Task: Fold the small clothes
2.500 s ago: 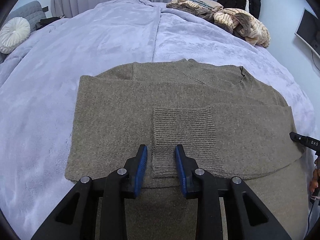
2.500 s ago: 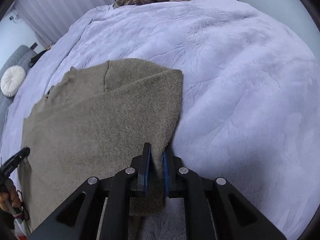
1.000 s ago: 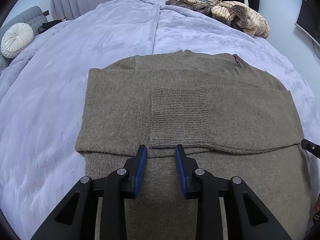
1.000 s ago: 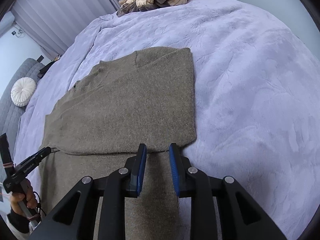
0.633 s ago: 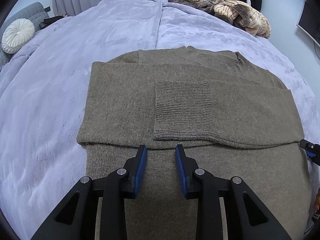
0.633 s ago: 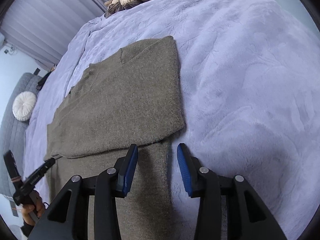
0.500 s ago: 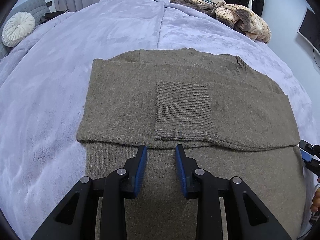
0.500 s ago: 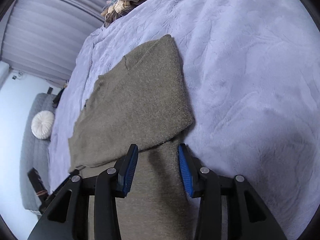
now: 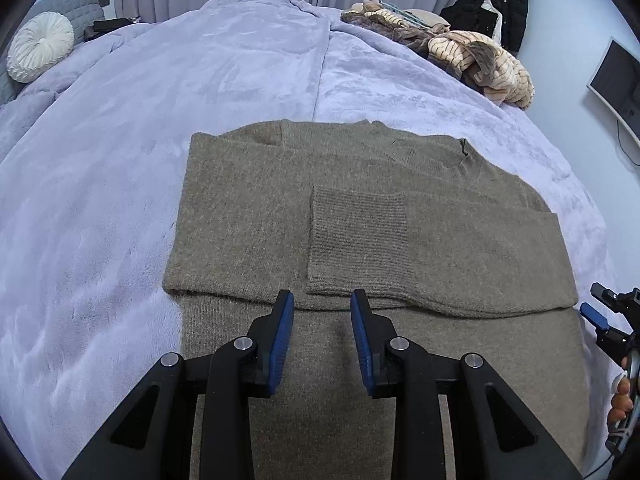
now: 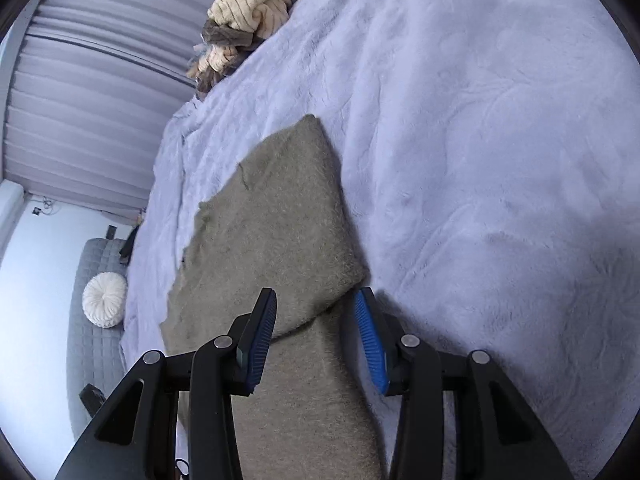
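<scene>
An olive-brown knit sweater [image 9: 248, 224] lies flat on the lavender bed, its sleeves folded across the body and a ribbed cuff [image 9: 358, 236] on top in the middle. My left gripper [image 9: 322, 306] is open and empty, just above the sweater's lower body near the folded sleeve edge. My right gripper [image 10: 314, 310] is open and empty over the sweater's right side [image 10: 272, 232], by the folded sleeve corner. It also shows at the right edge of the left wrist view [image 9: 600, 312].
The lavender plush blanket [image 9: 100, 184] covers the bed. A pile of striped and brown clothes [image 9: 476, 60] lies at the far right; it also shows in the right wrist view [image 10: 256, 4]. A round white cushion [image 9: 40, 52] sits far left. A monitor [image 9: 616, 84] hangs on the right wall.
My right gripper let go of the sweater's sleeve, opened wide and tilted to the right. My left gripper drew back from the ribbed cuff toward the lower body.
</scene>
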Demonstrator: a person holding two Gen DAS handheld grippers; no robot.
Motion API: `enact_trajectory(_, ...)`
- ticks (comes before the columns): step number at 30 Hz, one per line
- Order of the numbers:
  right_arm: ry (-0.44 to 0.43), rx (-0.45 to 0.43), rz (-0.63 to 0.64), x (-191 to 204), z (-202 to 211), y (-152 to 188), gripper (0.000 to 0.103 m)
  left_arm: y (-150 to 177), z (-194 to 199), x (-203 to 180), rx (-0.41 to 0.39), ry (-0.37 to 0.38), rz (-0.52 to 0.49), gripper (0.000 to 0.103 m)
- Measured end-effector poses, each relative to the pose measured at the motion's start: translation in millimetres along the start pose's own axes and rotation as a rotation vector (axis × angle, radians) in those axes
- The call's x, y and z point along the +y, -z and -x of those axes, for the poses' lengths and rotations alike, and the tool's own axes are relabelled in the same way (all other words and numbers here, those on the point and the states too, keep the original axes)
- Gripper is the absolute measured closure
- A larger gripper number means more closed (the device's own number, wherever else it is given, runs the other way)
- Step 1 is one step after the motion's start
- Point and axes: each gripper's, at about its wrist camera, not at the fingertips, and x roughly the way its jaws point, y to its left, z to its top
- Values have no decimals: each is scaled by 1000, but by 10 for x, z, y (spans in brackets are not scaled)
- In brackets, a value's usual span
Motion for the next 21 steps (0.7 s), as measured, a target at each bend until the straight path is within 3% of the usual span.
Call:
enact_trajectory(3,-104,80,-33,15,-102,4,57,-85,-83,-38,27,32,9,72)
enact_trajectory(5,-114,144,-70,-7,-285,45,57,-129,-177,-66,50,56,22,72)
enact_trajectory(7,-105,151,-103,-44,-426,54,57,-140,-272,-97,78,70,27,72)
enact_trajectory(8,-106,142,-118,-65,-471,47,62,-132,-291,-118,80,60,19,72)
enact_trajectory(9,-107,129,-134,-91,-498,31,90,-124,-293,-142,78,48,4,72)
enact_trajectory(10,-91,121,-142,-107,-516,6,97,-112,-281,-162,76,42,-13,72)
enact_trajectory(12,-91,117,-120,-79,-499,-11,97,-84,-252,-190,70,27,-43,72)
enact_trajectory(17,9,121,-12,-44,-476,-28,97,-19,-304,-115,87,1,-32,72)
enact_trajectory(21,-4,129,-13,-81,-454,-13,95,11,-243,-128,78,-18,-42,72)
